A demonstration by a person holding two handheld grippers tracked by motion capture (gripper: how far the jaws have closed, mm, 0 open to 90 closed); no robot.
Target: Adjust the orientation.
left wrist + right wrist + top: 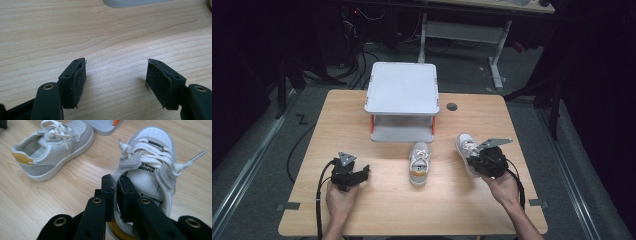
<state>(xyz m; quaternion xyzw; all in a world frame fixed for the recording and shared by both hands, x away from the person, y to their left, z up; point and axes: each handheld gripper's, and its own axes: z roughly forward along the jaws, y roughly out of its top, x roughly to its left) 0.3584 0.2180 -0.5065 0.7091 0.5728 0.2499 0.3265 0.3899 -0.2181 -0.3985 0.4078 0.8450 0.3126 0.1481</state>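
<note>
Two small white and grey sneakers with yellow heel tabs lie on the wooden table. My right gripper is shut on the heel collar of the right sneaker, one pad inside the shoe and one outside. In the high view this sneaker sits at the table's right under my right gripper. The other sneaker lies at the centre, toe toward the shelf; the right gripper view has it at upper left. My left gripper stands open over bare wood, seen at the left in the high view.
A white two-level shelf rack with orange posts stands at the table's back centre; its lower tray edge appears in the left gripper view. A round cable hole is beside it. Desk legs and cables lie on the floor beyond.
</note>
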